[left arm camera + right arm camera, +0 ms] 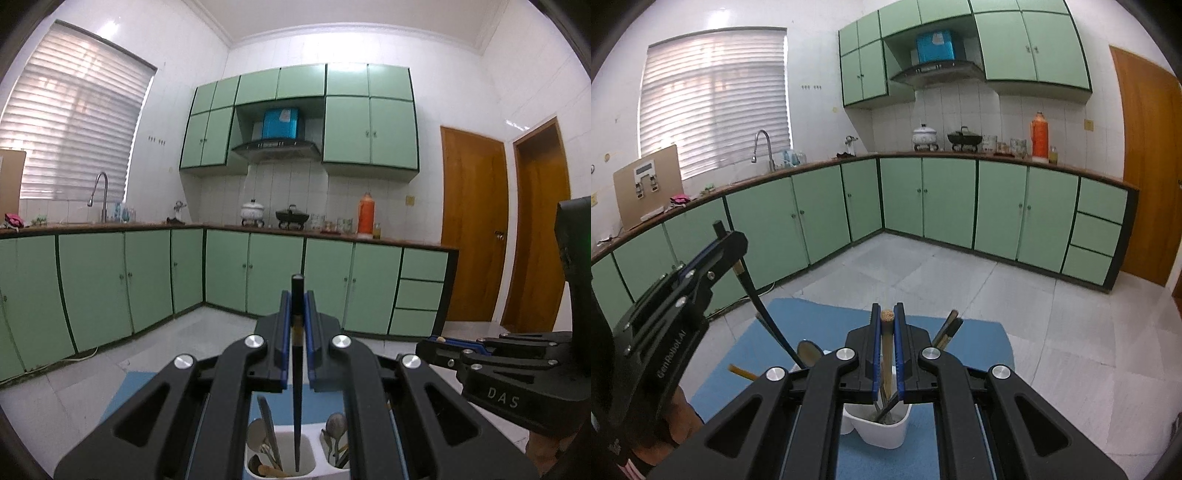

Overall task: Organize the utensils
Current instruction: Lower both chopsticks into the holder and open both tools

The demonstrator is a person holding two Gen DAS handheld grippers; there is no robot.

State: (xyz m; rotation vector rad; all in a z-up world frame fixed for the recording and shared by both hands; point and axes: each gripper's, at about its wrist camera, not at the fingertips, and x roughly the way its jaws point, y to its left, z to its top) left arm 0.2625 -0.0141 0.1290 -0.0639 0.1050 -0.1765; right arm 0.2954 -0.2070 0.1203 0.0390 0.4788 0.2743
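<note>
My left gripper (297,295) is shut on a black chopstick (296,369) that stands upright with its tip down in the left compartment of a white utensil holder (314,454). Spoons (334,424) and other utensils stand in both compartments. My right gripper (887,314) is shut on a wooden chopstick (886,350) whose lower end reaches into the white holder (886,424). The left gripper (718,236) with its black chopstick (768,317) shows at the left of the right wrist view. The right gripper (439,339) shows at the right of the left wrist view.
The holder stands on a blue mat (820,325) over a pale tiled floor. Green cabinets (945,199) line the far walls under a brown counter with pots, a sink tap and an orange flask (1039,134). Wooden doors (472,221) are at the right.
</note>
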